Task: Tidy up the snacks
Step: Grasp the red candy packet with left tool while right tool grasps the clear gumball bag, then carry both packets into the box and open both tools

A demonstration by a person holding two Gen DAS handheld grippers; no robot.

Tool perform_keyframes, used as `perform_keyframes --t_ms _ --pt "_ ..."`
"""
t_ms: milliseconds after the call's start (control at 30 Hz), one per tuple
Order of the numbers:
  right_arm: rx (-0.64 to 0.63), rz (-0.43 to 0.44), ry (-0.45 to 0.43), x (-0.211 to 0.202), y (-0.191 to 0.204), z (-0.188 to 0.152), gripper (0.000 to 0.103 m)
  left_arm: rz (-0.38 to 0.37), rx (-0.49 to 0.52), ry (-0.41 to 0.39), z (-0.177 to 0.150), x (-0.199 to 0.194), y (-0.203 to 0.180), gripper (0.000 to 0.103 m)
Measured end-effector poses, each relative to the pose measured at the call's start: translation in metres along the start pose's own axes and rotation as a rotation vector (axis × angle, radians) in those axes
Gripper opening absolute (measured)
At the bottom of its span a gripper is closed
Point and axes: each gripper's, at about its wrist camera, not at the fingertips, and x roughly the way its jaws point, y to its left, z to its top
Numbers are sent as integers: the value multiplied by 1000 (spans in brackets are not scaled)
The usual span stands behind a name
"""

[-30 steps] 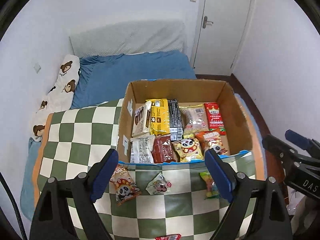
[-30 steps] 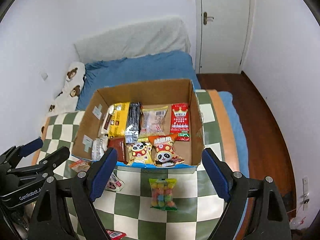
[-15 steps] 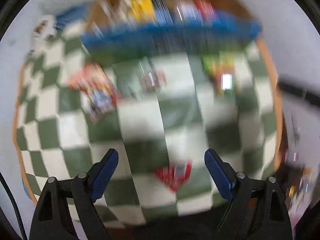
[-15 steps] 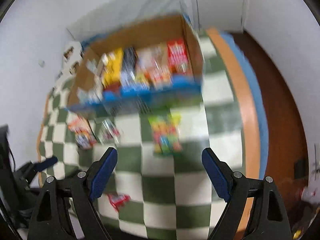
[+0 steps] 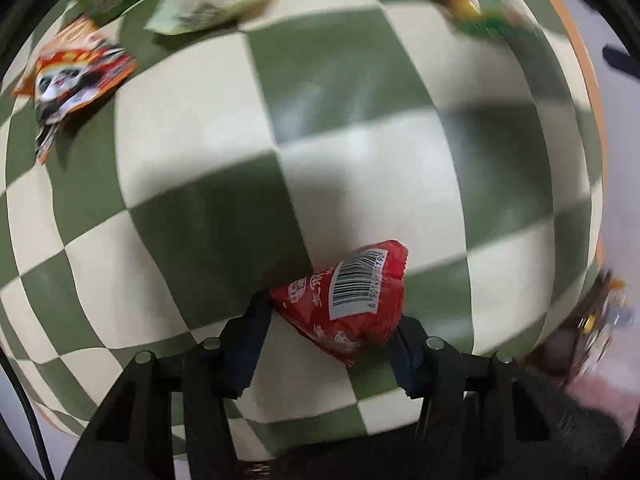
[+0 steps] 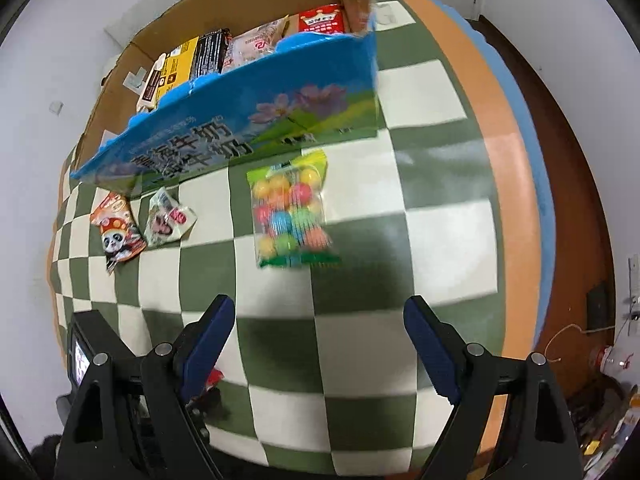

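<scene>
Fingers of the left gripper (image 5: 334, 320) just closed in on the red snack packet (image 5: 346, 300), pinched on the checkered blanket (image 5: 192, 128); its long axis tilts, barcode end up-right. Right gripper (image 6: 320, 338) hangs wide, empty. Candy-ball bag (image 6: 290, 212) lies lengthwise toward the box (image 6: 248, 120).

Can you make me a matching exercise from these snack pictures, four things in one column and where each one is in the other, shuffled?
Things:
1. red packet
2. bag of coloured balls
3. panda packet
4. black wrapper

Places:
A. inside the cardboard box
B. between the left gripper fingers
C. on the checked cloth, ahead of the open right gripper
D. far left on the cloth, beside a pale packet

Pairs: 1-B, 2-C, 3-D, 4-A
</scene>
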Motion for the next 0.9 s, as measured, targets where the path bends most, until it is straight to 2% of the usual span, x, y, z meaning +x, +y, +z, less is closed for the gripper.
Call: perform_keyframes --t_ms 100,167,267,333,367,433,500,567,733,767,833,900 --pt "-15 -11 2 20 9 23 89 -26 -112 -28 12 -7 18 50" --pt "-15 -13 16 37 16 35 89 -55 -223 -53 22 -14 38 50" --pt "-12 -25 50 69 27 52 88 -122 -357 -68 31 -18 62 50" --pt "-16 -32 74 86 33 56 79 -164 -408 -67 34 -17 70 50" --pt "-20 -49 81 91 36 56 67 -176 -418 -64 35 -16 71 50" --pt "-47 -92 72 94 41 51 57 -201 -427 -54 34 -12 72 54" --pt "-60 -71 82 92 42 42 56 -221 -419 -49 33 -10 74 62" --pt "-75 -48 114 89 42 27 56 -214 -405 -41 34 -7 73 63" --pt "-74 1 193 89 38 -13 56 -131 -339 -50 39 -2 50 64" --pt "-57 11 203 91 35 -17 57 -108 -324 -61 43 -4 42 63" --pt "-10 29 207 95 30 -19 57 -62 -295 -85 42 -5 31 55" --pt "38 39 202 99 25 -18 57 -50 -285 -101 41 -7 24 52"
